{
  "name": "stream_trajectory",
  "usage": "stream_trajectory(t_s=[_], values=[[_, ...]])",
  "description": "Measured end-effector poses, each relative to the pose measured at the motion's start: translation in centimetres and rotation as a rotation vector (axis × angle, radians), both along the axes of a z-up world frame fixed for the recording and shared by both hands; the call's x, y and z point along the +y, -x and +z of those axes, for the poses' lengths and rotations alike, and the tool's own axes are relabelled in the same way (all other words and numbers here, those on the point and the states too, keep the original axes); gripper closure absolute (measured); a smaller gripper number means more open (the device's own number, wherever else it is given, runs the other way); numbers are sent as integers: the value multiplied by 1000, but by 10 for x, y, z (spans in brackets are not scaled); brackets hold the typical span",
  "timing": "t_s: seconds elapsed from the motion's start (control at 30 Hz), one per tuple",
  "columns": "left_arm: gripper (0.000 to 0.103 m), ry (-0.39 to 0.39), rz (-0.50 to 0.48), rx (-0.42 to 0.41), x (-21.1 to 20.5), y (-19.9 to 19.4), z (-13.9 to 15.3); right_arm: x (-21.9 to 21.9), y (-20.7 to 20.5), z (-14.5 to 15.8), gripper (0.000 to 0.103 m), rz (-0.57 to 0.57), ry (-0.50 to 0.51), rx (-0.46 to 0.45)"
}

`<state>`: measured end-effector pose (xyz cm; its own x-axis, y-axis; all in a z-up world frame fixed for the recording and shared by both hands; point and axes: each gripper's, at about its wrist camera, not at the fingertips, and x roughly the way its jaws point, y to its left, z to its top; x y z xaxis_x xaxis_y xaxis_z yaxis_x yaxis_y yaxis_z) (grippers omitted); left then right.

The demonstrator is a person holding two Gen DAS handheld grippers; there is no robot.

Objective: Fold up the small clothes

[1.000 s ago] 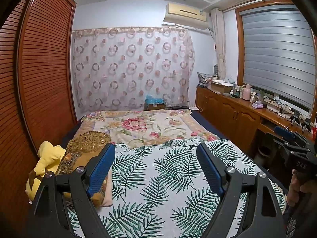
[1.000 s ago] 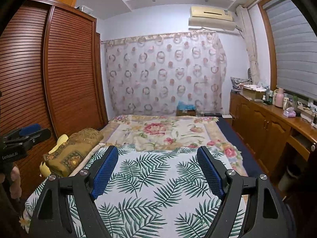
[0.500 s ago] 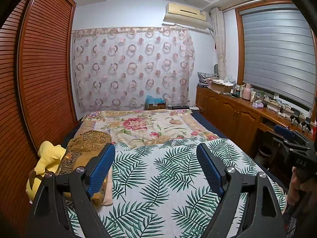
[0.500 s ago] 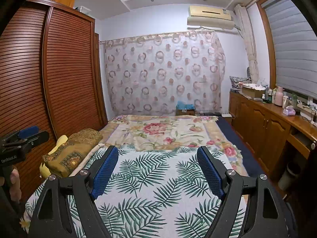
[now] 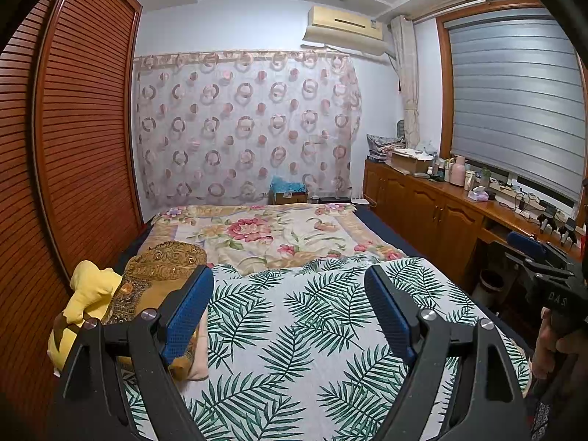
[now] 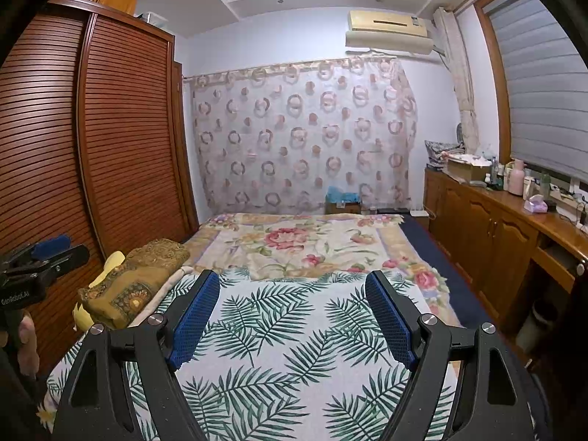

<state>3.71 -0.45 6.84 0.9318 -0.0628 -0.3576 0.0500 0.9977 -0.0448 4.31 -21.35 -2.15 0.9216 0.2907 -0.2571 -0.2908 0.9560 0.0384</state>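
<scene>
Left wrist view: the left gripper (image 5: 288, 316) has its 2 blue-padded fingers (image 5: 187, 314) spread wide, with nothing between them. They point down the length of the bed (image 5: 294, 330), over a palm-leaf sheet (image 5: 294, 349). The clothes pile (image 5: 154, 283) lies at the lower left of the frame, just beyond the left finger: a brown patterned cloth (image 5: 165, 261) with a yellow garment (image 5: 88, 294) beside it at the bed's edge by the wardrobe (image 5: 73, 128). The brown piece's long axis runs roughly from the near left toward the centre of the frame. At the right edge, the right gripper (image 5: 540, 261) shows partly, held by a hand (image 5: 551, 345); letters reading "DAS" sit on its body.

Right wrist view: the right gripper (image 6: 292, 316) is likewise open, its fingers (image 6: 386, 318) wide apart and empty above the same sheet. The pile (image 6: 132, 279) sits at the left middle of the frame, well apart from these fingers. The left gripper (image 6: 44, 257) appears at the far left, nearly in line with the pile, marked "GenRobot.AI".

Judging from both views, the left hand is the nearer one to the clothes. Whether the pile is folded or waiting, the pictures do not settle.
</scene>
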Motion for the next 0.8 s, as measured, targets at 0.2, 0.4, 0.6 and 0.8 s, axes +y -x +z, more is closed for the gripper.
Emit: stream_trajectory(t_s=[0.2,0.4,0.6,0.8], values=[[18,-2,1,0,0,0,-1,0,0,0,20,0,1,-2],[18,3,1,3,1,3,1,0,0,0,20,0,2,-2],[18,4,1,1,1,4,1,-3,0,0,20,5,1,-5],[18,2,1,1,1,3,1,-4,0,0,20,8,3,-5]])
